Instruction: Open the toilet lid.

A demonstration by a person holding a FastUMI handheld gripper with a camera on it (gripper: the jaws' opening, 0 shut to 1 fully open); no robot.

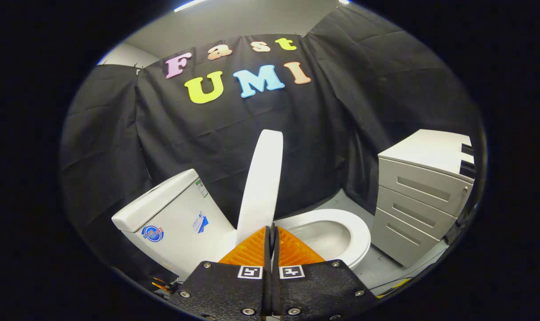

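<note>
At lower left of the frame we see the cistern. At centre the toilet lid stands raised, nearly upright, its lower edge meeting the tips of our tongs, which are closed together; whether they pinch the lid we cannot tell. To finish, we should ease it back against the cistern without slamming. Right: seat, drawer cabinet.

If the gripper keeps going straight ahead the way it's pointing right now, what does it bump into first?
Most likely the raised toilet lid. It stands edge-on just ahead of the gripper, whose fingers are closed together with its lower edge right at their tips. Whether they already touch or pinch it is unclear. The black cloth wall lies beyond.
</note>
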